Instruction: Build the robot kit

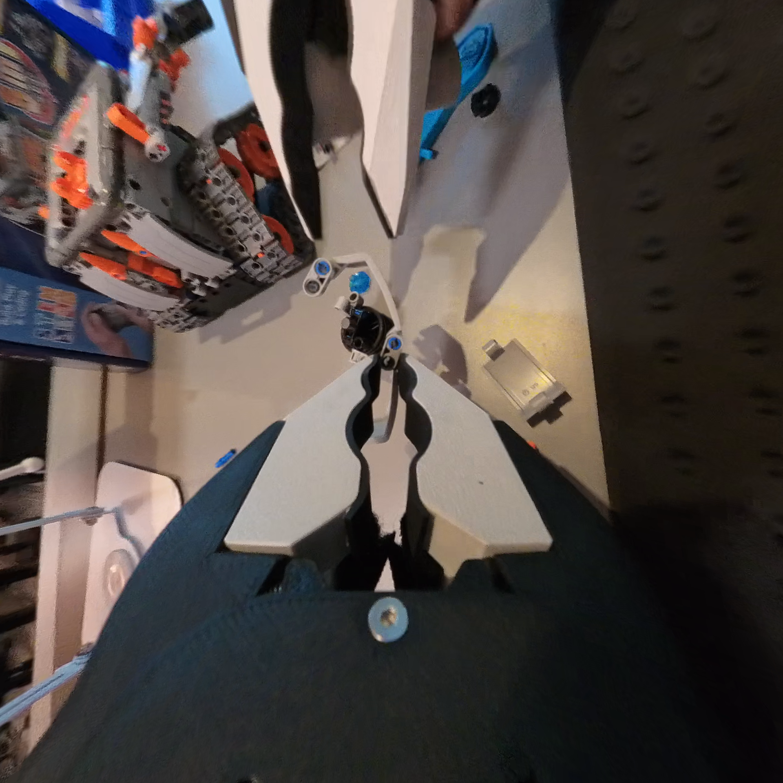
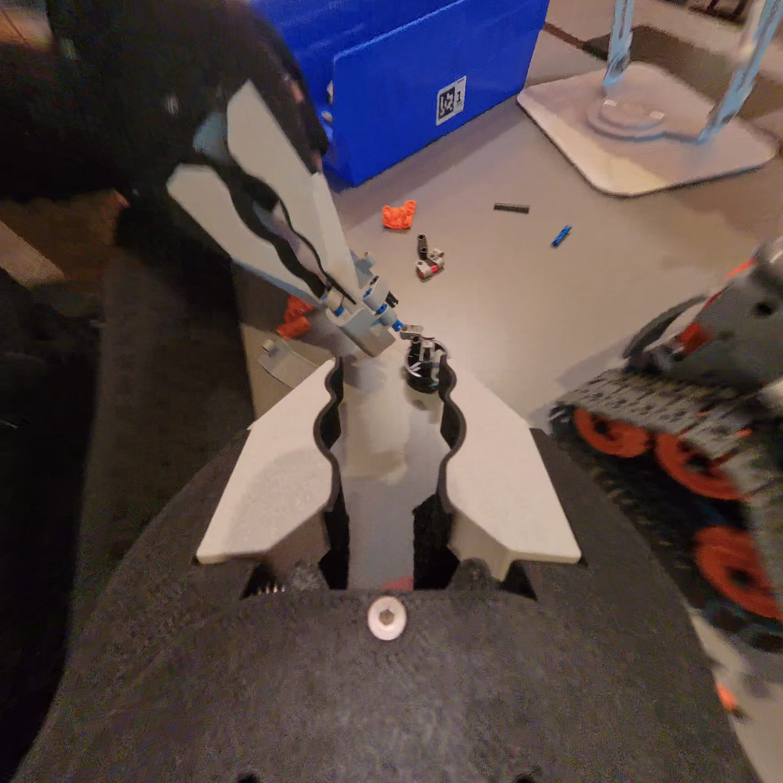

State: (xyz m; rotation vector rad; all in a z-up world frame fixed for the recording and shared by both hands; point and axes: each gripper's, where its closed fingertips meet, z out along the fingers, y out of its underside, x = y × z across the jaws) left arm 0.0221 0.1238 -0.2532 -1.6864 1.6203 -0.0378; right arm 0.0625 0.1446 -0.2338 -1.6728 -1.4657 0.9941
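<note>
Grey brick assembly (image 2: 364, 322) pinched by left gripper (image 1: 386, 364); right gripper (image 2: 392, 368) spread, black part (image 2: 423, 368) seemingly touching its finger.

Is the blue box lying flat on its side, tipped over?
No, the blue box stands upright on the table behind the orange brick.

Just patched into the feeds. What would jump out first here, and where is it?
The left gripper stands out at centre, shut on a small grey brick assembly with blue pins, held above the table. The right gripper is open just below it, a small black round part at its right fingertip. At the right edge sits a grey tracked model with orange wheels.
</note>
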